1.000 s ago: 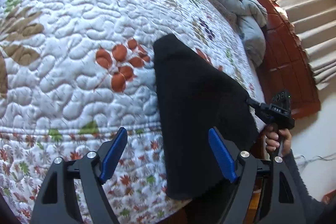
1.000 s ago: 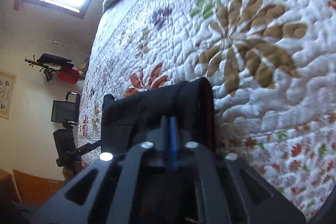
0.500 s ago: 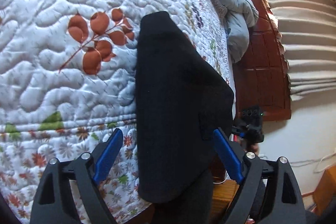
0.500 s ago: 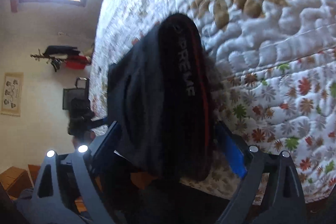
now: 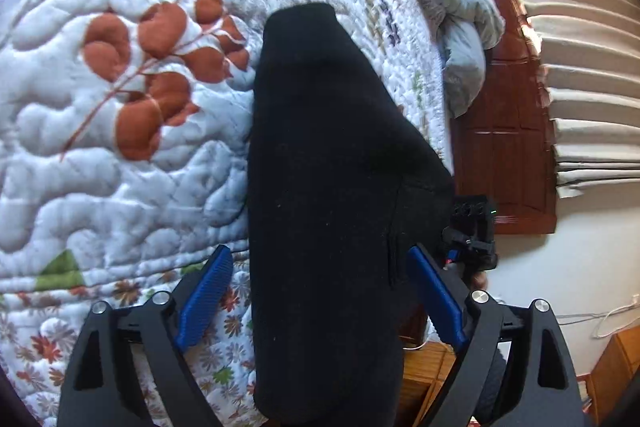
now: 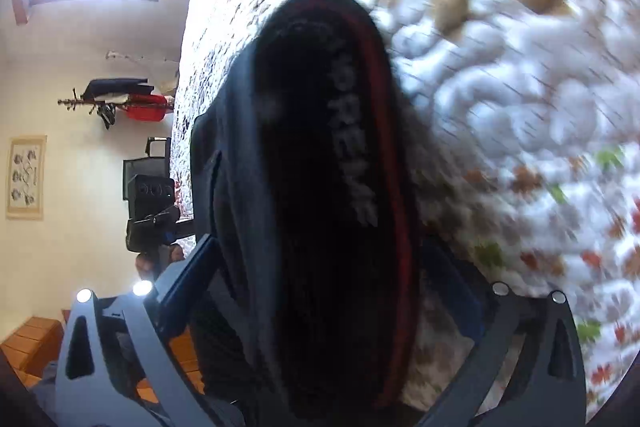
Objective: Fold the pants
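Black pants (image 5: 328,211) draped over quilt (image 5: 120,187) edge, lengthwise away; both claws apart, right opening

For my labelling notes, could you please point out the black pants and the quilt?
black pants (image 5: 328,187), left wrist view, middle of the folded cloth.
quilt (image 5: 120,155), left wrist view, bare white patch under the rust leaves.

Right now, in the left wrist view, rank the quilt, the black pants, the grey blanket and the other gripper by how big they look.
1. quilt
2. black pants, though nearness to the camera enlarges them
3. grey blanket
4. right gripper, far off, mostly hidden
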{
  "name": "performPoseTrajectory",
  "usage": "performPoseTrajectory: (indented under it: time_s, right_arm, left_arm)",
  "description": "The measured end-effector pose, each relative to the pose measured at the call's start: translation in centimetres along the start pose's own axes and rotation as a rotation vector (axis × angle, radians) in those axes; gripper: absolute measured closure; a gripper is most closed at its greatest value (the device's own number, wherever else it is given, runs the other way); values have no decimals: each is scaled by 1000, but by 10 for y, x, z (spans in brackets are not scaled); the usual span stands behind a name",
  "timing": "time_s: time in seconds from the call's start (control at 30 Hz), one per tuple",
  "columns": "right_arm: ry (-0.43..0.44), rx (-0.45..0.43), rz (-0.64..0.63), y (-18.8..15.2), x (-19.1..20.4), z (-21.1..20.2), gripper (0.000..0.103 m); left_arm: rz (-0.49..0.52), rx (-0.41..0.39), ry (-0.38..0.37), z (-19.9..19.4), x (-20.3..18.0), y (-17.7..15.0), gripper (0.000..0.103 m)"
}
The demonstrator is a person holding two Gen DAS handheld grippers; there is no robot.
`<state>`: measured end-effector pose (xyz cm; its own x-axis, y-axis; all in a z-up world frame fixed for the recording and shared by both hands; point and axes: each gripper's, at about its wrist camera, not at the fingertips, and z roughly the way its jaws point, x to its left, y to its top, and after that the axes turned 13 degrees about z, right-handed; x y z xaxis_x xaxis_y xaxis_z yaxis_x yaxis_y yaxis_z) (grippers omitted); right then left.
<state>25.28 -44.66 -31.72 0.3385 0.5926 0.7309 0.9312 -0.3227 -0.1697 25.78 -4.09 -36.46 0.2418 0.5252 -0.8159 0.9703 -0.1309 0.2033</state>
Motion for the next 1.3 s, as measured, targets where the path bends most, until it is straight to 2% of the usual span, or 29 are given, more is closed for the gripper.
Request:
performPoseTrajectory:
  time_s: [0.1,0.17,0.2,0.23,0.27,0.3,0.33,0.43,0.57,0.73,0.83,0.97,1.07,1.2,1.3]
  right_arm:
    - [1,14,-36,-8,7,6,2]
    - [-38,1,-52,-8,10,10,8]
    - [-66,-3,-54,-8,8,13,19]
    - [-87,-8,-52,-7,7,11,30]
    - [-81,-8,-38,-6,2,7,38]
    - [-57,1,-23,-5,-7,3,52]
    - [-39,0,-5,-7,-13,-1,60]
    - [-35,-12,-29,-14,-5,-3,70]
    - [-53,-43,-50,-18,12,-3,75]
    - [-59,-75,-101,-30,42,-10,77]
    - [-65,-85,-156,-38,71,-14,77]
    - [-47,-93,-230,-32,112,-14,77]
    - [-33,-89,-280,-17,145,-1,77]
    - [-12,-65,-320,6,179,35,77]
    - [-7,-36,-336,30,199,77,77]
  left_arm:
    - [22,12,-14,3,-9,1,15]
    - [41,14,4,5,-13,2,17]
    - [50,19,25,8,-13,2,21]
    - [52,21,41,7,-12,2,31]
    - [53,21,60,7,-11,2,44]
    - [55,20,76,7,-8,2,48]
    - [49,17,72,6,-6,1,54]
    - [41,0,70,3,-3,-3,65]
    - [58,-45,86,-4,-10,-10,75]
    - [80,-76,86,-16,-24,-10,76]
    - [102,-103,89,-37,-33,-8,76]
    - [142,-161,100,-80,-43,2,76]
    - [162,-210,137,-120,-44,15,76]
    - [147,-270,199,-176,-21,33,76]
    - [119,-290,259,-211,10,51,76]
